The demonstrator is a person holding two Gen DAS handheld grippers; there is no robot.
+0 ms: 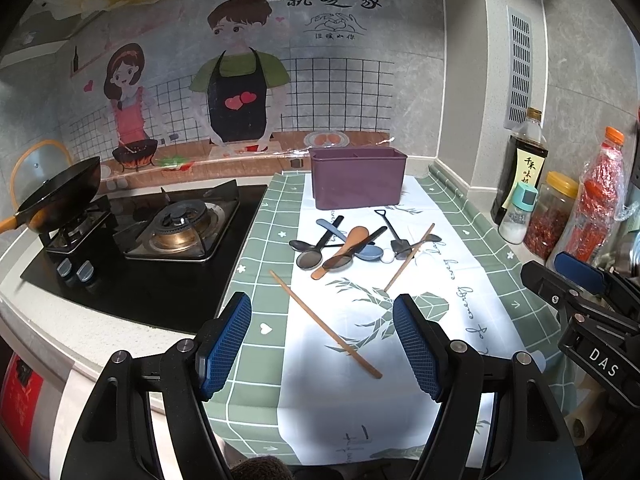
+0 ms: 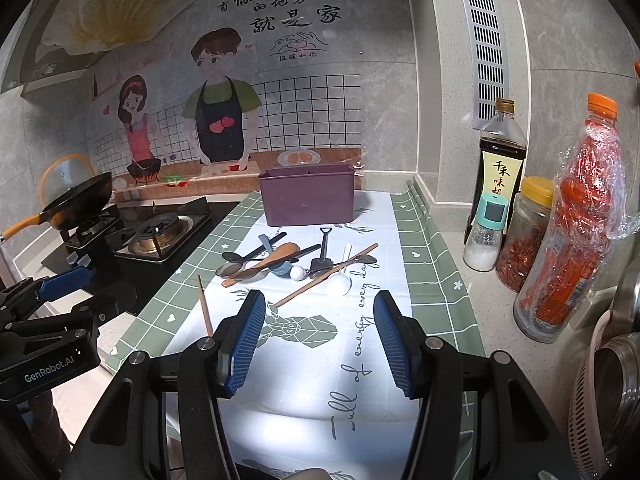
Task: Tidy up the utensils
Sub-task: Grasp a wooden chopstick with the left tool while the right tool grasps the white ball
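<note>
Both grippers hover empty above the cloth-covered counter (image 1: 472, 216): the left gripper (image 1: 322, 344) and right gripper (image 2: 320, 340) each with fingers spread wide. The heap of spoons (image 2: 276, 264) lies at twelve o'clock from them, before the purple caddy (image 2: 307, 195); one chopstick (image 1: 326, 326) lies between the left fingers.

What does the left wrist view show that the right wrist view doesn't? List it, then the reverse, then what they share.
Only the left wrist view: the near chopstick at full length, and a red panel below the counter edge.

Only the right wrist view: a white spoon shown whole, and a pink colander holding steel bowls at the right edge.

Both: the purple box, the spoon pile, the black pan on the stove, the sauce bottle, and both grippers, left and right, jaws open and empty.
</note>
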